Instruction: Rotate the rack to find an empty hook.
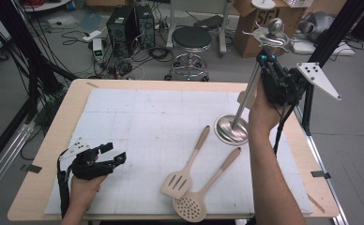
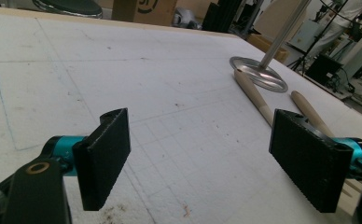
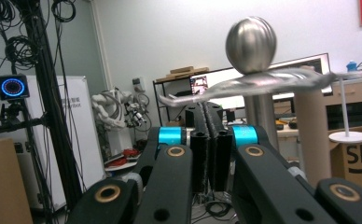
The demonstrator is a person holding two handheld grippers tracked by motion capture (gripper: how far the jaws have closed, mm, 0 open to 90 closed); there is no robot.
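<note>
- Two hand-held grippers are seen in the high view: left hand-held gripper low at the near left of the surface, right hand-held gripper raised at the far right.
- Left hand-held gripper: jaws spread wide, nothing between them; white mat seen past the pads in the left gripper view.
- Right hand-held gripper: jaws pressed together, pads face to face, no object seen between them in the right gripper view.
- Metal utensil stand is held by the pole in the person's right hand; stand tilted, round base resting on the mat at the far right.
- Stand's ball top and curved hook arms sit just above and right of the closed jaws.
- Slotted spatula and perforated skimmer lie side by side on the mat, near centre-right, wooden handles pointing toward the stand's base.
- Spatula handle tip lies just beside the base; contact cannot be told.
</note>
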